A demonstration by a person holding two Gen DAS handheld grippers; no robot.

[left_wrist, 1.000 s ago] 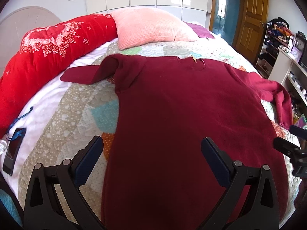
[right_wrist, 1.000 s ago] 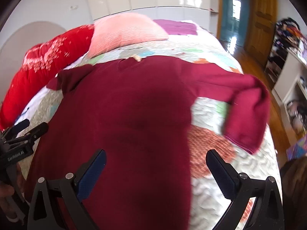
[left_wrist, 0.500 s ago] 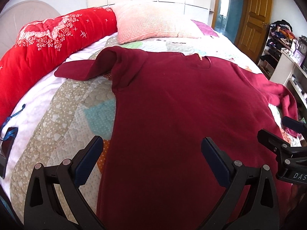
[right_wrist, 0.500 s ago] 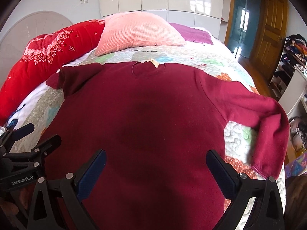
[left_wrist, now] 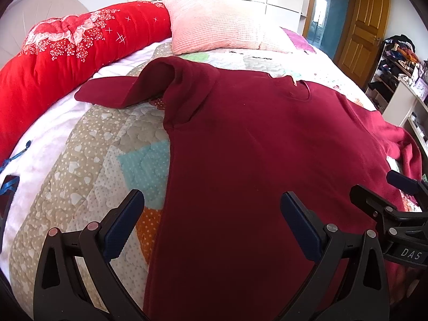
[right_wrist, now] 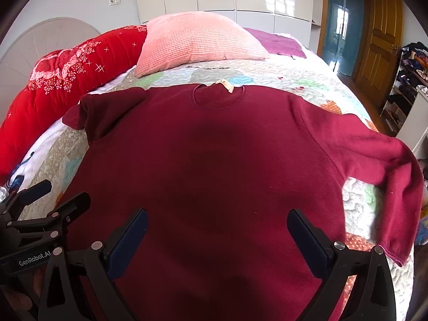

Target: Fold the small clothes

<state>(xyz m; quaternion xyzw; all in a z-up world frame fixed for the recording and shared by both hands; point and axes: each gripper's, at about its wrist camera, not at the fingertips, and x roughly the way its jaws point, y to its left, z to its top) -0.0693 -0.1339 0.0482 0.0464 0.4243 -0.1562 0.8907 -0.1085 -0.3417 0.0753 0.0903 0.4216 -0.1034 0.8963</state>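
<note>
Nearest, the left gripper and the right gripper both hovered with fingers spread wide, empty, over the dark red long-sleeved knit sweater. It lay flat on the patchwork quilted bedspread, before a pink ribbed pillow.

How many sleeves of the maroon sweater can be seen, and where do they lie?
2. The left sleeve lies folded near the red quilt; the right sleeve bends down toward the bed's right edge. Neither is hidden.
</note>
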